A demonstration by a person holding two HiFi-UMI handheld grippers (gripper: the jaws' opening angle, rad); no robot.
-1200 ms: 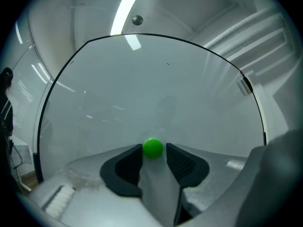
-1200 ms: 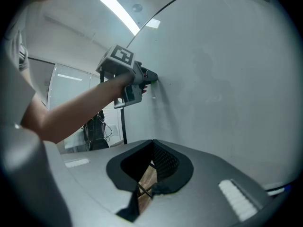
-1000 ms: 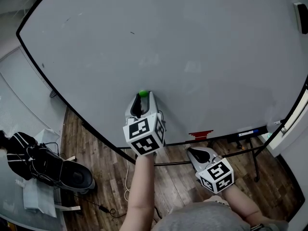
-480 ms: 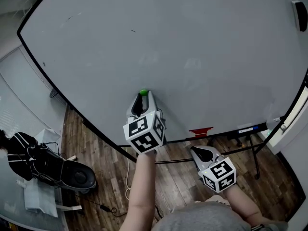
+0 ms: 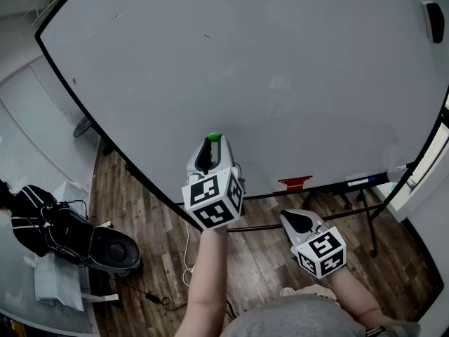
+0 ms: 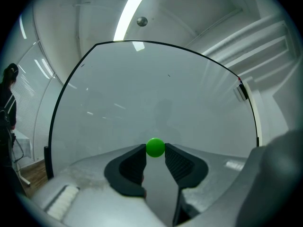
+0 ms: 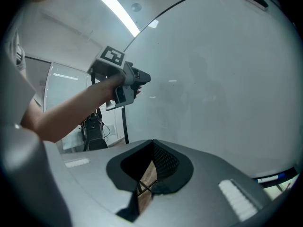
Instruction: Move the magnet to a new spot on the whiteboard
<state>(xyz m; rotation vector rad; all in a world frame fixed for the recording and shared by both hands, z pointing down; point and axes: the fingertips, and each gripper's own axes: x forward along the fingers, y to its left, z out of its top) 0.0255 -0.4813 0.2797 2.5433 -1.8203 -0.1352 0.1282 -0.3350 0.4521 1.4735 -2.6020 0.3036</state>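
Note:
A small green round magnet (image 5: 214,137) sits against the lower middle of the big whiteboard (image 5: 245,62). My left gripper (image 5: 212,141) reaches up to it. In the left gripper view the magnet (image 6: 155,147) is pinched between the two black pads, so the left gripper (image 6: 155,151) is shut on it. My right gripper (image 5: 291,220) hangs low at the right, below the board's bottom edge. In its own view the right gripper (image 7: 152,144) has its jaws together with nothing held. That view also shows the left gripper (image 7: 135,79) at the board.
A black eraser (image 5: 430,20) sticks to the board's upper right. A red item (image 5: 293,183) and a marker (image 5: 358,182) lie on the bottom tray. A black bag (image 5: 84,241) and cables rest on the wooden floor at left. The stand's legs (image 5: 365,223) run under the board.
The head view has shifted a little, and the board's tray now sits nearer the magnet. The left gripper stays at the green magnet. The right gripper has barely moved.

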